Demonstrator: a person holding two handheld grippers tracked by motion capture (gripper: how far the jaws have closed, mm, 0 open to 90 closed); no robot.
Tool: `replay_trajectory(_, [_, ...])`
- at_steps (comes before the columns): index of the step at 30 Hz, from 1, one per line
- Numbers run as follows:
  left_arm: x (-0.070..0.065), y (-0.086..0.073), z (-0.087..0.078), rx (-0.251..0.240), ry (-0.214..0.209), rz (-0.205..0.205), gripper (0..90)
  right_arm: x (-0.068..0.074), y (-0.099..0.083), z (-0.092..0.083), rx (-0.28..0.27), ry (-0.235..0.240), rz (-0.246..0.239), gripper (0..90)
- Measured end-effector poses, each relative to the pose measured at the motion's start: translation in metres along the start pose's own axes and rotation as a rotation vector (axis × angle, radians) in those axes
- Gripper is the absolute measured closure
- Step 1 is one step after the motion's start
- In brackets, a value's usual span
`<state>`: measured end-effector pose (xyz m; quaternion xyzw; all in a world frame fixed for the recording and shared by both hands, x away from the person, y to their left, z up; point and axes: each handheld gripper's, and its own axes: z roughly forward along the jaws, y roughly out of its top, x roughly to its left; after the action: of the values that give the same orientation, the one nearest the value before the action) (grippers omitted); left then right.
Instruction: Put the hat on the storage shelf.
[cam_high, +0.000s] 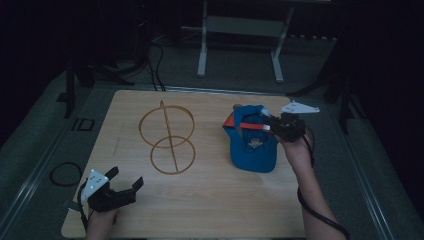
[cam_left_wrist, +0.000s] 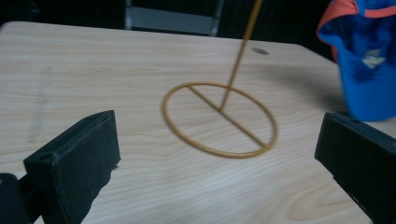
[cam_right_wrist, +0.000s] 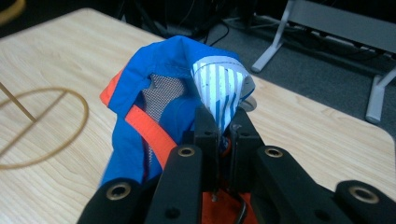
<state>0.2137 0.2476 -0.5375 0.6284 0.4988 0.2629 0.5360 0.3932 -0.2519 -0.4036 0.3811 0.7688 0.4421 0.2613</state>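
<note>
Cap (cam_high: 252, 142), blue w/ orange trim, hangs at surface's (cam_high: 210, 210) 3 o'clock, right gripper (cam_high: 270, 126) pinched shut on its rim, prob. to carry it onto wire stand (cam_high: 167, 140) at center. Left gripper (cam_high: 125, 180), 7 o'clock, wide open, empty.

Dim room, grey carpeted floor (cam_high: 240, 55), white-legged desk frame (cam_high: 240, 30) behind wooden table (cam_high: 210, 200).

Cap (cam_left_wrist: 366, 65) cut off at top-right edge; wire stand (cam_left_wrist: 219, 116) top cropped, rod blurred.
</note>
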Motion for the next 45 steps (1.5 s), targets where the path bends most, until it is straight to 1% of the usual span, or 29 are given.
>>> replay_trajectory(1, [-0.002, 0.003, -0.001, -0.004, -0.005, 0.005, 0.4, 0.0, 0.0, 0.0, 0.0, 0.0, 0.0, 84.7])
replay_trajectory(4, [-0.009, 0.015, -0.007, -0.022, -0.022, 0.035, 0.4, 0.005, 0.002, -0.013, -0.029, 0.0, -0.014, 84.8])
replay_trajectory(5, [-0.009, 0.015, -0.007, -0.022, -0.022, 0.035, 0.4, 0.005, 0.002, -0.013, -0.029, 0.0, -0.014, 84.8])
replay_trajectory(6, [-0.014, 0.024, -0.012, -0.035, -0.043, 0.069, 0.4, 0.006, 0.003, -0.016, -0.035, 0.002, -0.017, 84.7])
replay_trajectory(7, [-0.016, 0.027, -0.014, -0.033, -0.039, 0.086, 0.4, 0.009, 0.003, -0.023, -0.04, 0.005, -0.018, 84.7])
replay_trajectory(8, [-0.02, 0.032, -0.017, -0.039, -0.046, 0.11, 0.4, 0.01, 0.003, -0.025, -0.044, 0.005, -0.02, 84.7])
replay_trajectory(9, [-0.023, 0.036, -0.02, -0.045, -0.049, 0.133, 0.4, 0.012, 0.003, -0.032, -0.062, 0.017, -0.015, 84.7])
replay_trajectory(10, [-0.026, 0.041, -0.022, -0.046, -0.046, 0.151, 0.4, 0.012, 0.003, -0.032, -0.062, 0.017, -0.015, 84.7])
replay_trajectory(11, [-0.028, 0.046, -0.024, -0.046, -0.058, 0.164, 0.4, 0.013, 0.002, -0.035, -0.067, 0.014, -0.014, 84.7])
replay_trajectory(15, [-0.04, 0.066, -0.025, -0.033, -0.061, 0.207, 0.4, 0.015, 0.0, -0.043, -0.071, 0.012, -0.011, 84.7])
replay_trajectory(17, [-0.048, 0.075, -0.023, -0.039, -0.085, 0.226, 3.7, 0.017, 0.0, -0.046, -0.069, 0.006, -0.013, 84.7])
replay_trajectory(18, [-0.051, 0.078, -0.022, -0.042, -0.089, 0.229, 3.7, 0.017, 0.001, -0.048, -0.075, 0.012, -0.002, 84.7])
replay_trajectory(20, [-0.06, 0.084, -0.019, -0.046, -0.118, 0.241, 3.8, 0.018, 0.0, -0.052, -0.088, 0.029, 0.01, 84.7])
replay_trajectory(21, [-0.064, 0.086, -0.016, -0.042, -0.133, 0.247, 3.8, 0.02, 0.0, -0.054, -0.097, 0.048, 0.021, 84.7])
replay_trajectory(24, [-0.08, 0.094, -0.005, -0.03, -0.151, 0.297, 3.9, 0.027, -0.001, -0.06, -0.114, 0.077, 0.027, 84.7])
replay_trajectory(27, [-0.094, 0.101, 0.006, -0.025, -0.176, 0.324, 4.6, 0.036, -0.001, -0.065, -0.128, 0.104, 0.015, 84.7])
replay_trajectory(29, [-0.106, 0.106, 0.014, -0.023, -0.186, 0.353, 4.6, 0.041, 0.0, -0.068, -0.129, 0.116, 0.0, 84.6])
replay_trajectory(30, [-0.11, 0.108, 0.017, -0.022, -0.195, 0.361, 4.6, 0.044, 0.001, -0.07, -0.136, 0.125, -0.001, 84.7])
replay_trajectory(32, [-0.119, 0.112, 0.024, -0.017, -0.21, 0.375, 4.7, 0.047, 0.001, -0.072, -0.138, 0.127, -0.013, 84.7])
replay_trajectory(34, [-0.127, 0.116, 0.032, -0.012, -0.242, 0.38, 5.9, 0.05, 0.002, -0.075, -0.146, 0.136, -0.017, 84.6])
replay_trajectory(35, [-0.127, 0.116, 0.032, -0.012, -0.242, 0.38, 5.8, 0.05, 0.002, -0.075, -0.146, 0.136, -0.017, 84.6])
replay_trajectory(36, [-0.137, 0.12, 0.04, -0.005, -0.273, 0.391, 5.8, 0.051, 0.003, -0.075, -0.145, 0.135, -0.022, 84.7])
replay_trajectory(37, [-0.141, 0.121, 0.043, -0.01, -0.276, 0.401, 5.9, 0.052, 0.003, -0.078, -0.149, 0.152, -0.014, 84.7])
replay_trajectory(38, [-0.145, 0.122, 0.045, -0.012, -0.287, 0.414, 7.6, 0.052, 0.003, -0.079, -0.15, 0.151, -0.02, 84.7])
replay_trajectory(39, [-0.148, 0.123, 0.048, -0.007, -0.292, 0.423, 10.2, 0.053, 0.004, -0.08, -0.149, 0.152, -0.025, 84.7])
replay_trajectory(41, [-0.153, 0.124, 0.055, 0.008, -0.302, 0.433, 10.4, 0.055, 0.004, -0.082, -0.154, 0.166, -0.027, 84.6])
replay_trajectory(42, [-0.156, 0.125, 0.058, 0.01, -0.313, 0.43, 10.4, 0.057, 0.005, -0.084, -0.153, 0.171, -0.029, 84.6])
replay_trajectory(44, [-0.161, 0.128, 0.064, 0.023, -0.321, 0.439, 10.4, 0.06, 0.005, -0.087, -0.163, 0.199, -0.025, 84.6])
replay_trajectory(45, [-0.163, 0.129, 0.066, 0.021, -0.329, 0.434, 10.4, 0.063, 0.005, -0.088, -0.165, 0.201, -0.032, 84.6])
